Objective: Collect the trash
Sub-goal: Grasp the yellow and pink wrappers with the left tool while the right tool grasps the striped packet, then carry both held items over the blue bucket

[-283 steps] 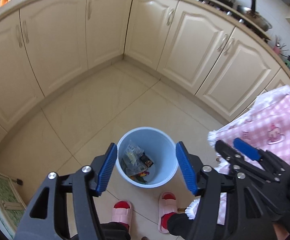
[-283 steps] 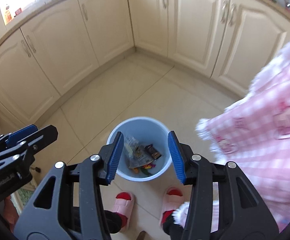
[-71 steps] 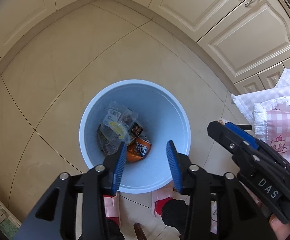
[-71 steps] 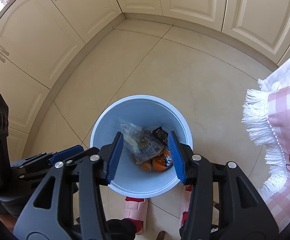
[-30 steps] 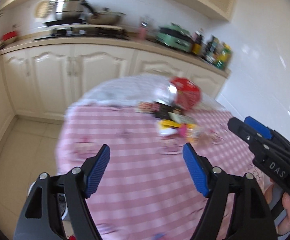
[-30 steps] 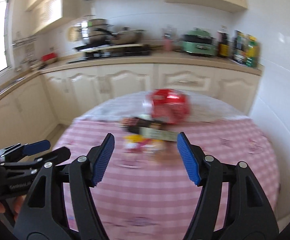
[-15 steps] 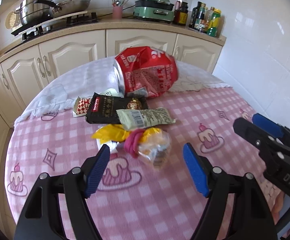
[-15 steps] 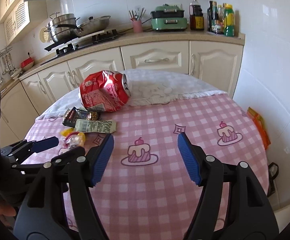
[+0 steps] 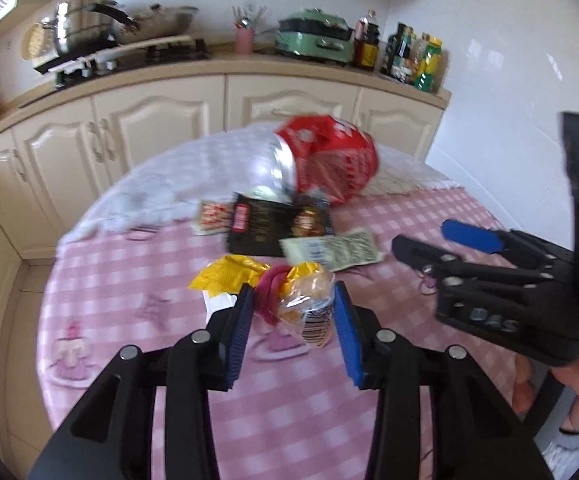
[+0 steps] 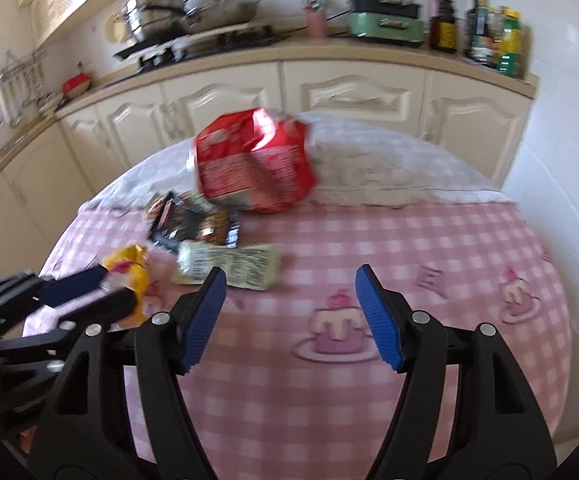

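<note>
Trash lies on a round table with a pink checked cloth (image 10: 409, 240). There is a big crumpled red can (image 9: 329, 164), a black wrapper (image 9: 277, 224), a green-white wrapper (image 9: 333, 250), a yellow wrapper (image 9: 225, 276) and a clear wrapper (image 9: 305, 304) with pink and yellow parts. My left gripper (image 9: 292, 292) is closing; the clear wrapper fills the gap and both pads touch it, while it rests on the cloth. My right gripper (image 10: 291, 274) stands open over bare cloth, just right of the green-white wrapper (image 10: 229, 266), with nothing between its fingers.
A white lace cloth (image 10: 369, 168) covers the table's far part, under the red can (image 10: 253, 164). Cream cabinets (image 9: 161, 120) with a worktop run behind, carrying pots, a green cooker and bottles. A white tiled wall (image 9: 509, 100) stands close on the right.
Both grippers came nearer and lower to the trash on the table. The left jaws narrowed from wide apart onto the clear wrapper. The right jaws stayed wide.
</note>
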A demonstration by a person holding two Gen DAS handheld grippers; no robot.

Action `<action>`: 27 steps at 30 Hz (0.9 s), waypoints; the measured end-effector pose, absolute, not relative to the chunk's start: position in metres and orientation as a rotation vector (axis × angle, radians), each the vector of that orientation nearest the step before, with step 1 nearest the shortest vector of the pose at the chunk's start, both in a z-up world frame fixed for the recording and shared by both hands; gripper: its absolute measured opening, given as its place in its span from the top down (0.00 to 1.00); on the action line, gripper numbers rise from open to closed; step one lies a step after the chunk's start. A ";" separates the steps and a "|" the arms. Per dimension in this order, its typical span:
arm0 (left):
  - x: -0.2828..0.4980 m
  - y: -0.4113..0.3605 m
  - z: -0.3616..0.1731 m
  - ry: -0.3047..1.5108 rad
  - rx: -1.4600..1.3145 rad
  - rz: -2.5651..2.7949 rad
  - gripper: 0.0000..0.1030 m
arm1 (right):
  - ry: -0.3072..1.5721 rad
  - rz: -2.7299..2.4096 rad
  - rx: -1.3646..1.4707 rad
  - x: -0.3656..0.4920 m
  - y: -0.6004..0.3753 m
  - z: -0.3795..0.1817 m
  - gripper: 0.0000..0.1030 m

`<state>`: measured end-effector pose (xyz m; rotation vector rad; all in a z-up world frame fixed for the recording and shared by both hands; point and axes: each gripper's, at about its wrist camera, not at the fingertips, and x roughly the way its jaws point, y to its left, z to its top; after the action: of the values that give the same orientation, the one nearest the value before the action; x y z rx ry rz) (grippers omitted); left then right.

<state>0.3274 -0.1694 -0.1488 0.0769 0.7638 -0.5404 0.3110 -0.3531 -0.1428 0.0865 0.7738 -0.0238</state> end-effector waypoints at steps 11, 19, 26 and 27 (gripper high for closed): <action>0.329 -0.103 -0.137 0.716 -0.025 -0.452 0.62 | 0.886 0.012 0.011 0.362 -0.318 -0.169 0.27; 0.329 -0.093 -0.142 0.723 -0.051 -0.454 0.62 | 0.896 0.011 0.004 0.365 -0.315 -0.172 0.37; 0.321 -0.086 -0.141 0.720 -0.070 -0.466 0.62 | 0.866 -0.018 -0.102 0.345 -0.303 -0.169 0.72; 0.319 -0.085 -0.141 0.719 -0.071 -0.466 0.62 | 0.860 -0.019 -0.119 0.341 -0.300 -0.169 0.75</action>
<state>0.3192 -0.0851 -0.1405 -0.0714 0.7193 -0.4661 0.3412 -0.3000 -0.1685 -0.1193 0.8601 -0.0191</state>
